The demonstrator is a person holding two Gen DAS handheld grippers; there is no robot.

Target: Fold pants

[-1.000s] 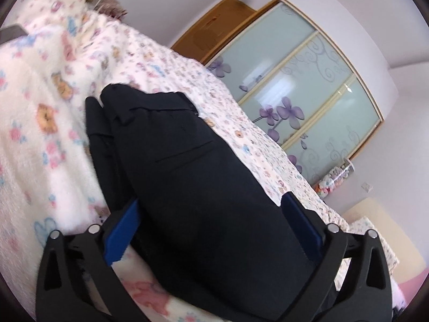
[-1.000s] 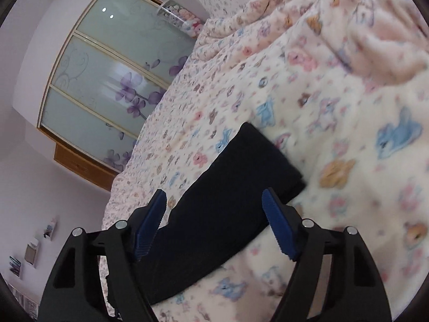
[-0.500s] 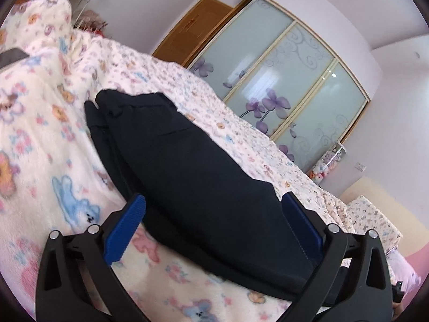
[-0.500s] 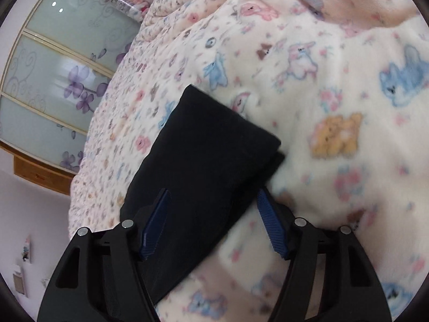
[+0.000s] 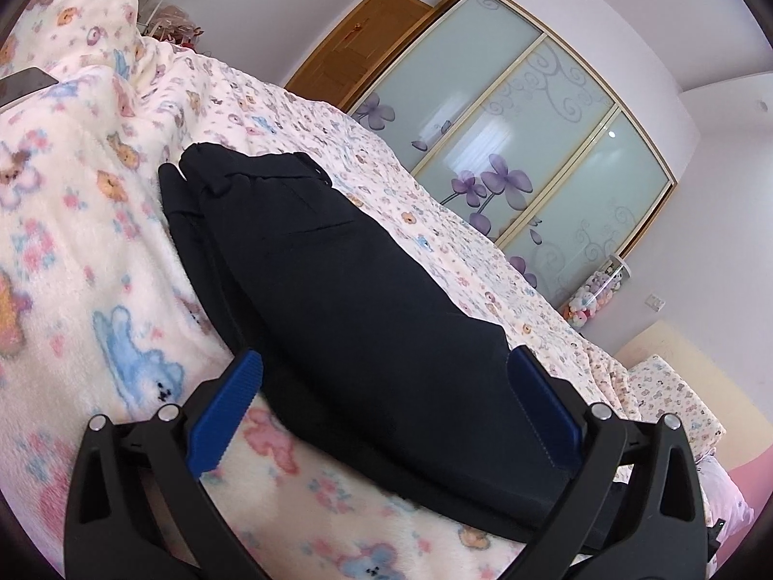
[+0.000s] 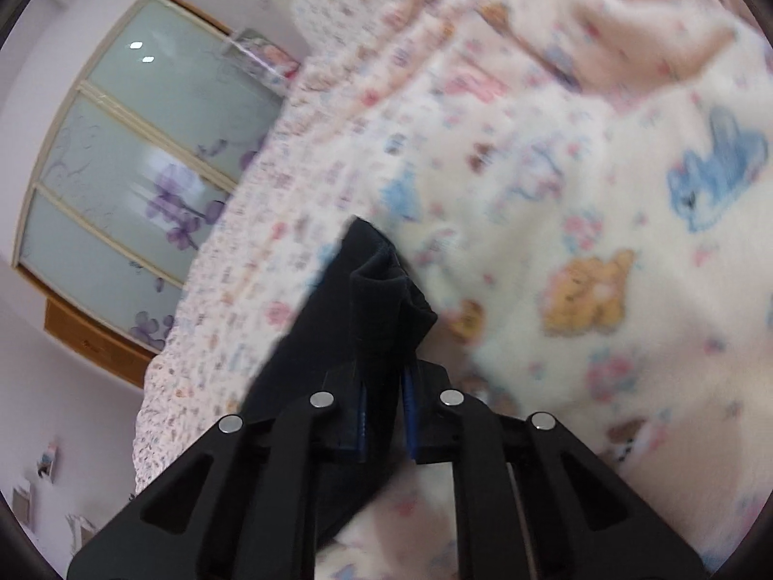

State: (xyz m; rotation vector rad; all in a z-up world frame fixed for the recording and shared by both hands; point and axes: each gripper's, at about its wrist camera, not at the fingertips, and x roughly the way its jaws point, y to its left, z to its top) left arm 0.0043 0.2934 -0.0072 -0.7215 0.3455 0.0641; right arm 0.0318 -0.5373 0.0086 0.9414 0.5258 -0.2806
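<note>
Right wrist view: right tongs [image 6: 384, 418] had just been closing and now pinched a bunched end of the dark pants [image 6: 372, 299], soft and limp. Left tongs [image 5: 386, 415] stood wide, straddling the pants' [image 5: 367, 319] other end without pressing. Pants lay on the fleecy bed [image 5: 96, 251]; judged light, best gripped at hem or waistband.

a fluffy cream blanket printed with bears and bunnies [image 5: 87, 261] covers the bed; frosted sliding wardrobe doors with purple flowers [image 5: 522, 145] stand behind.
</note>
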